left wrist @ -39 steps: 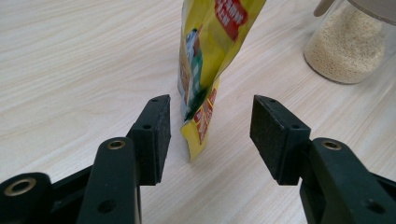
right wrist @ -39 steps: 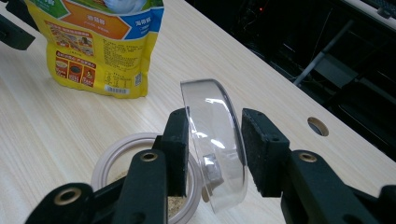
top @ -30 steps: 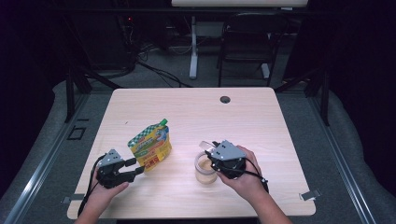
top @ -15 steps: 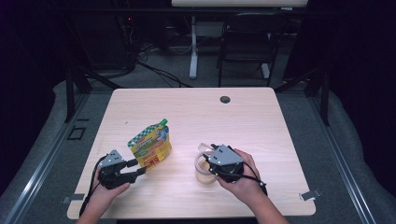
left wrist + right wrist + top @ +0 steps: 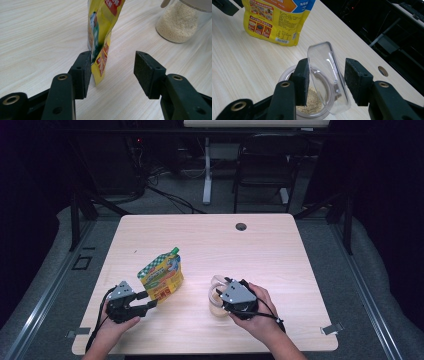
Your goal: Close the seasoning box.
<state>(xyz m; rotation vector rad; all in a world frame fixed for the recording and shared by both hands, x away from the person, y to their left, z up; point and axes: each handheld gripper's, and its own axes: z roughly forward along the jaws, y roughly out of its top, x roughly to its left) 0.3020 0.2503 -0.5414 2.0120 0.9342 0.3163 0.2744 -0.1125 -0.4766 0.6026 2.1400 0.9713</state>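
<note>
A yellow and green spouted pouch stands upright left of the table's middle. My left gripper is open just in front of it. The pouch's lower edge sits between the jaws, against the left pad and apart from the right one. A clear jar of pale grains stands near the front edge. Its clear flip lid is raised upright. My right gripper straddles that lid; its jaws have just been opening and the right pad stands off it. The jar also sits beyond the pouch.
A round black cable hole lies near the table's far edge. The wooden table has bare room on its right half and back. A chair and desk legs stand on the floor beyond it. A metal clip sits at the front right corner.
My right gripper has drifted slightly toward the near edge, staying over the jar and its raised lid. The left gripper and the pouch have stayed put.
</note>
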